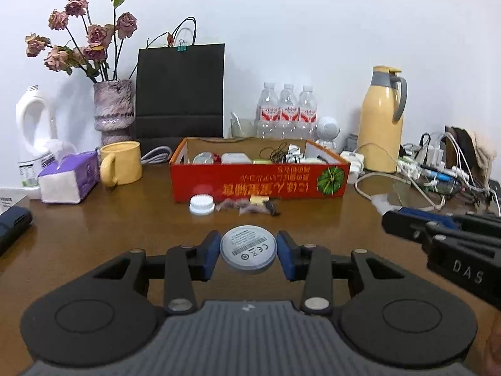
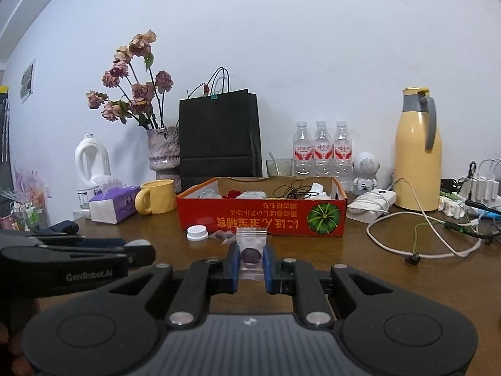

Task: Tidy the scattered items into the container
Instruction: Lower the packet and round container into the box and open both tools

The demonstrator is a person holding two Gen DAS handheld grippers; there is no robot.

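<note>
My left gripper [image 1: 248,252] is shut on a round white puck-like device [image 1: 248,247], held above the wooden table short of the red cardboard box [image 1: 260,181]. My right gripper [image 2: 251,264] is shut on a small clear zip bag [image 2: 251,244] with a dark purple lump inside, also in front of the box [image 2: 261,216]. The box holds several small items and a black cable. A white ribbed cap [image 1: 202,203], small clear bags [image 1: 238,205] and a yellow piece [image 1: 258,200] lie on the table against the box front.
A yellow mug [image 1: 120,163], tissue pack [image 1: 69,177], vase of dried roses [image 1: 114,109] and black paper bag [image 1: 180,94] stand left of and behind the box. Water bottles [image 1: 286,109], a yellow thermos [image 1: 382,119] and tangled cables [image 1: 438,169] are at the right.
</note>
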